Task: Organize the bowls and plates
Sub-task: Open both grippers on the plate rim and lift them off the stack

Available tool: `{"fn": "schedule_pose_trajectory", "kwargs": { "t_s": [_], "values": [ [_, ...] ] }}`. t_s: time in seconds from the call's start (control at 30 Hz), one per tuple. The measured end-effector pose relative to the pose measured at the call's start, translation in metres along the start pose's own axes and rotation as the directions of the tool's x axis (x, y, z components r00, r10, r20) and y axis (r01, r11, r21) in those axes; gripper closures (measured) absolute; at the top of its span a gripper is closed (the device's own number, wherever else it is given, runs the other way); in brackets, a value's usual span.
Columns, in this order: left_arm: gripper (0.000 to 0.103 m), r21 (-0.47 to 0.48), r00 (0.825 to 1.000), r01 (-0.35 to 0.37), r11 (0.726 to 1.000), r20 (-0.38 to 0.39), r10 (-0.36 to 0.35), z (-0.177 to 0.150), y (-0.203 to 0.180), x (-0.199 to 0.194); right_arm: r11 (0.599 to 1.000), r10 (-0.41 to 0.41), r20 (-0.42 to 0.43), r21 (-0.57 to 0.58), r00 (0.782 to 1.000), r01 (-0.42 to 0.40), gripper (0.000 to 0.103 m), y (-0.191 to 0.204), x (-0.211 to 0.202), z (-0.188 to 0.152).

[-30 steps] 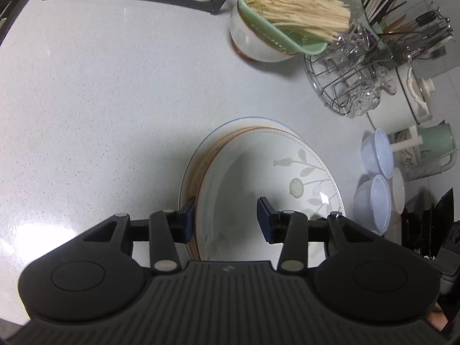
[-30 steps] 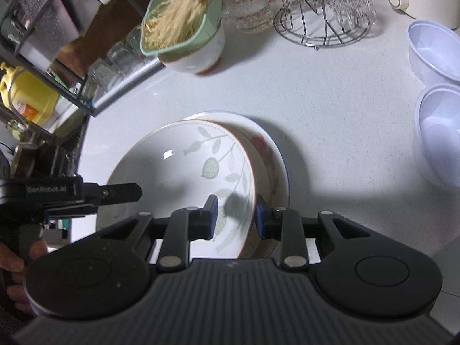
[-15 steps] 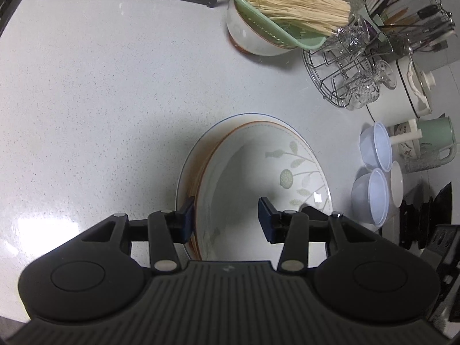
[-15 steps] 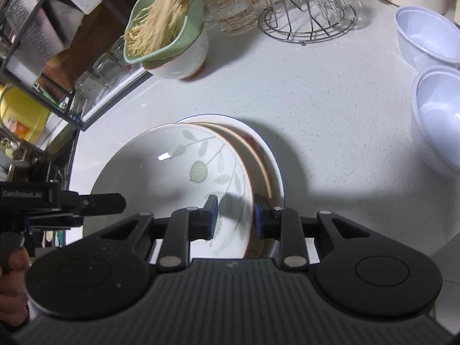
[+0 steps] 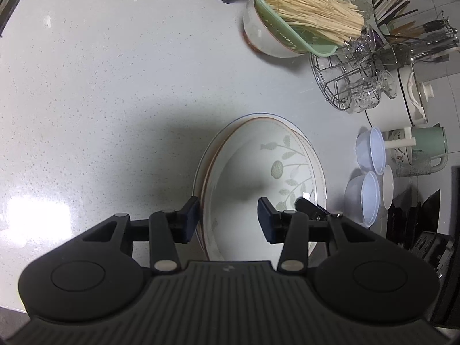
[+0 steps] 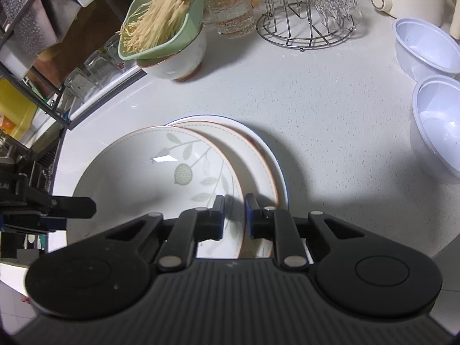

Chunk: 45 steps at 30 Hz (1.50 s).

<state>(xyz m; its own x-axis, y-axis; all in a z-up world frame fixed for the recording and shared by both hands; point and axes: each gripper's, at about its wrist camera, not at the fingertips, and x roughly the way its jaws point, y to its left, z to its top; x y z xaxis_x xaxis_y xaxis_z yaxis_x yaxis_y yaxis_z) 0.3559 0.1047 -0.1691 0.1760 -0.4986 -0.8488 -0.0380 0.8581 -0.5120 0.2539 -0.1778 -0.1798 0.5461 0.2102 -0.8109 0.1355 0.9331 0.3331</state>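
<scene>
Three plates: stacked on the white counter (image 6: 316, 109), low centre of both views. The top one is the leaf plate (image 6: 149, 172); under it an orange-rimmed plate (image 6: 256, 155), and at the bottom a blue-rimmed plate (image 6: 280, 164).
Writing: a few pale letters on the black tool at the left edge of the right wrist view, too cut off to read. No brand or label can be read elsewhere; the yellow package far left carries print too blurred to make out.
Two lilac bowls: right edge of the right wrist view, one above the other, the upper bowl (image 6: 425, 49) and the lower bowl (image 6: 440, 126), well apart from the plates.
One white bowl (image 6: 178, 63): upper left of centre, with a green basket (image 6: 184, 20) of pale strands sitting in it.
One wire rack (image 6: 304, 31): top centre, glasses hanging upside down on it.
One green kettle (image 5: 428, 149): right side of the left wrist view, beside the lilac bowls.
Right gripper (image 6: 234, 218): its jaws have just been closing and now pinch the near right rim of the leaf plate.
Left gripper (image 5: 227, 220): jaws apart, straddling the left rim of the plate stack, one pad outside and one over the leaf plate, not pressing.
</scene>
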Motion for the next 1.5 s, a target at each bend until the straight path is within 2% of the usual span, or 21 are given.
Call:
{"fn": "schedule_pose_trajectory", "kwargs": {
  "t_s": [0.13, 0.3, 0.4, 0.77, 0.83, 1.1, 1.5],
  "values": [
    [0.056, 0.046, 0.998, -0.039, 0.998, 0.051, 0.037, -0.007, -0.008, -0.013, 0.999, -0.032, 0.012, -0.012, 0.999, 0.032, 0.086, 0.003, -0.003, 0.000],
    [0.079, 0.090, 0.993, -0.083, 0.992, 0.093, 0.075, -0.014, -0.010, -0.015, 0.998, -0.054, 0.034, -0.018, 0.998, 0.054, 0.085, 0.002, -0.008, -0.001],
    [0.086, 0.094, 0.991, -0.096, 0.991, 0.107, 0.085, -0.015, -0.008, -0.014, 0.998, -0.063, 0.044, -0.024, 0.997, 0.064, 0.085, 0.002, -0.011, -0.001],
    [0.087, 0.103, 0.987, -0.114, 0.988, 0.123, 0.101, -0.022, -0.009, 0.000, 0.994, -0.106, 0.097, -0.016, 0.990, 0.108, 0.083, 0.003, -0.026, -0.003],
    [0.087, 0.101, 0.984, -0.125, 0.987, 0.142, 0.110, -0.026, -0.011, -0.002, 0.989, -0.135, 0.123, -0.040, 0.983, 0.141, 0.083, 0.004, -0.031, -0.005],
    [0.087, 0.126, 0.974, -0.128, 0.984, 0.202, 0.101, -0.043, -0.031, -0.020, 0.995, -0.090, 0.154, -0.030, 0.984, 0.096, 0.083, -0.004, -0.054, -0.007],
    [0.087, 0.237, 0.939, -0.160, 0.958, 0.336, 0.074, -0.088, -0.091, -0.072, 0.996, 0.017, 0.257, -0.086, 0.966, 0.006, 0.083, 0.000, -0.135, -0.008]
  ]
}}
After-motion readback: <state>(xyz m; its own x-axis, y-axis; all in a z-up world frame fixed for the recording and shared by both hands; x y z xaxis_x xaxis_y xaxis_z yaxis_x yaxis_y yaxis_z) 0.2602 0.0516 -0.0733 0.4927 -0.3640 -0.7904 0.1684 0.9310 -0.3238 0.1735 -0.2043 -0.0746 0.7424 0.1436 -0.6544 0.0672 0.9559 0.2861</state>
